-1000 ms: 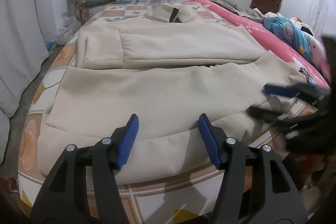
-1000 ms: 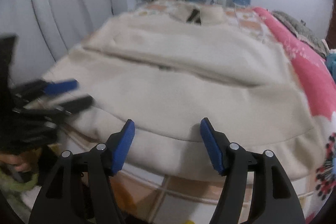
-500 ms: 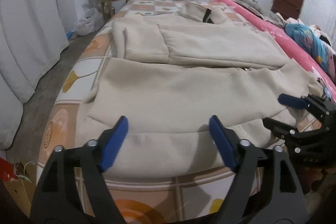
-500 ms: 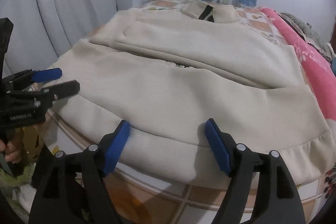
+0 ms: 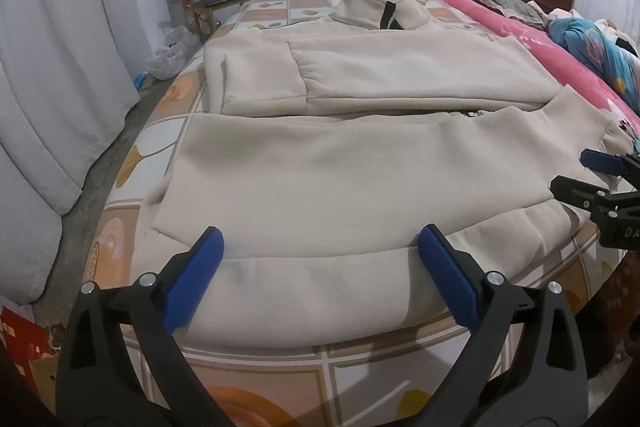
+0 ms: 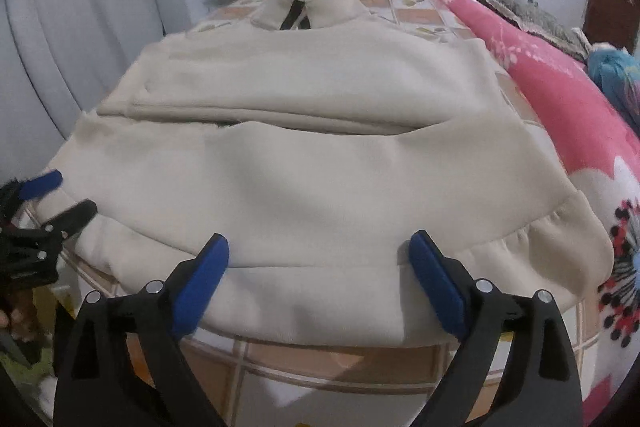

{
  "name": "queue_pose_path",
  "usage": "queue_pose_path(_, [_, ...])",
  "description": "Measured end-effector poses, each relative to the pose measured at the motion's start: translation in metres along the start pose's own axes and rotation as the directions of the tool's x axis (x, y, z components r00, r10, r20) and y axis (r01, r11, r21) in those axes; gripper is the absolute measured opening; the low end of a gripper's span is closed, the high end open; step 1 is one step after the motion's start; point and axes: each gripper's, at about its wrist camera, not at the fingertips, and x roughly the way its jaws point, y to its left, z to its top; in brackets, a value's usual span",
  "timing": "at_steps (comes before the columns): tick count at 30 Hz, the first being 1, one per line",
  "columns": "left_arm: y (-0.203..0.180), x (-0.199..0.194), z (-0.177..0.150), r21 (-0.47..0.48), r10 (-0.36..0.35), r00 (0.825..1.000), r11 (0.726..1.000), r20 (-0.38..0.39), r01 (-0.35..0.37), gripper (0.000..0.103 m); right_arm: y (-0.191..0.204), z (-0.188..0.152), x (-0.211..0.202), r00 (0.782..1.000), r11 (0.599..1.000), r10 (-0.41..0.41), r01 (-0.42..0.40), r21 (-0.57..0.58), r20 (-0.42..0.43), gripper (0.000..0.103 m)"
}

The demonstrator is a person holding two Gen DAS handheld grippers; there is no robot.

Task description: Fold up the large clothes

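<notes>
From my left wrist view, my left gripper (image 5: 320, 259) gapes wide and empty just short of the cream jacket's (image 5: 360, 171) hem, sleeves already folded across ahead; from my right wrist view, my right gripper (image 6: 318, 267) likewise holds nothing, so I judge the lengthwise fold remains.

The right gripper (image 5: 576, 169) is cut off by the right edge of the left wrist view, so only its finger ends show. In the right wrist view, the left gripper (image 6: 64, 193) is cut by the left edge and slightly blurred. The cream sweatshirt (image 5: 360, 163) hides most of the bed's near end; its lettering near the far right shoulder is too small to read.
</notes>
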Motion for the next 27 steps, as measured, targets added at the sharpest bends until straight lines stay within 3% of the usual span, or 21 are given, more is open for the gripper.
queue_pose_path(4, [0.0, 0.0, 0.0, -0.004, 0.0, 1.0, 1.0, -0.002, 0.0, 0.095, -0.005, 0.008, -0.002, 1.0, 1.0, 0.007, -0.007, 0.028, -0.024, 0.091])
queue_pose_path(9, [-0.001, 0.001, -0.001, -0.01, 0.006, 1.0, 1.0, -0.003, -0.006, 0.095, -0.013, 0.022, -0.016, 1.0, 0.998, 0.0, -0.001, 0.065, 0.025, 0.093])
queue_pose_path(13, [-0.002, 0.001, 0.0, -0.017, 0.016, 1.0, 1.0, -0.015, -0.016, 0.095, -0.02, 0.021, 0.012, 0.996, 0.995, -0.021, 0.028, 0.091, -0.082, 0.096])
queue_pose_path(19, [-0.002, 0.003, 0.006, -0.051, 0.036, 0.996, 0.998, -0.078, -0.04, 0.095, -0.018, 0.016, 0.012, 0.998, 0.998, -0.032, 0.036, 0.06, -0.06, 0.096])
queue_pose_path(27, [-0.001, 0.003, 0.005, -0.071, 0.043, 0.994, 0.996, -0.102, -0.05, 0.095, -0.02, 0.025, 0.017, 0.99, 0.997, -0.02, 0.03, 0.071, -0.139, 0.096])
